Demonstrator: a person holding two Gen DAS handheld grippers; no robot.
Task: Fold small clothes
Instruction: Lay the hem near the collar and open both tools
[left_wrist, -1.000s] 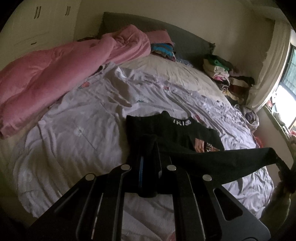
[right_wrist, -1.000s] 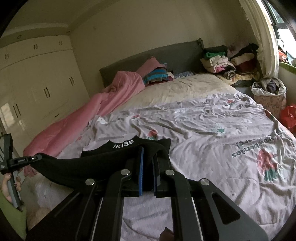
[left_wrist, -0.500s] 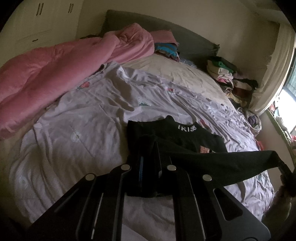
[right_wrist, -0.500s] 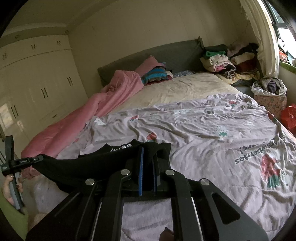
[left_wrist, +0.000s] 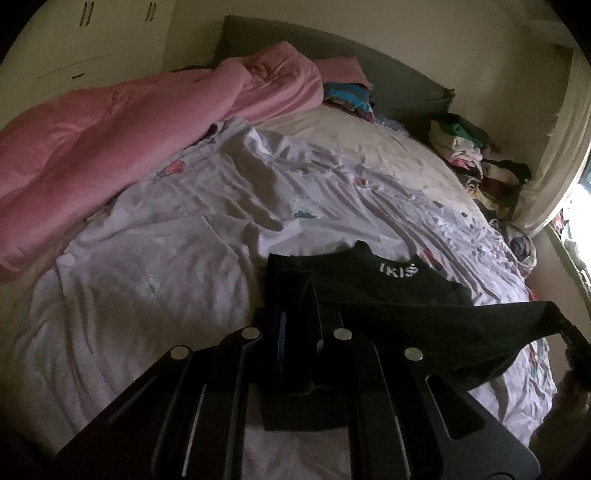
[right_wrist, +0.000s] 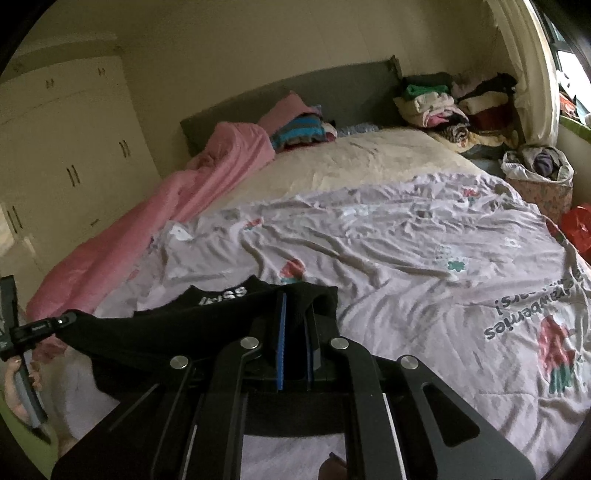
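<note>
Both claws are clamped on the same black garment (left_wrist: 388, 288), a small piece with white lettering on its band, held low over the near part of the bed (right_wrist: 369, 170). The left claw (left_wrist: 299, 332) pinches one corner of the cloth between its closed pads, and the right claw (right_wrist: 295, 332) pinches the opposite corner the same way. Between them the fabric stretches in a taut dark strip, while the part with the lettering lies on the pale floral sheet (left_wrist: 166, 258). Whether the lower edge also touches the sheet is hard to tell in the dim light. A pink quilt (left_wrist: 110, 140) is bunched along the bed's far side, and a pile of folded clothes (right_wrist: 443, 103) sits near the grey headboard (right_wrist: 314, 88).
</note>
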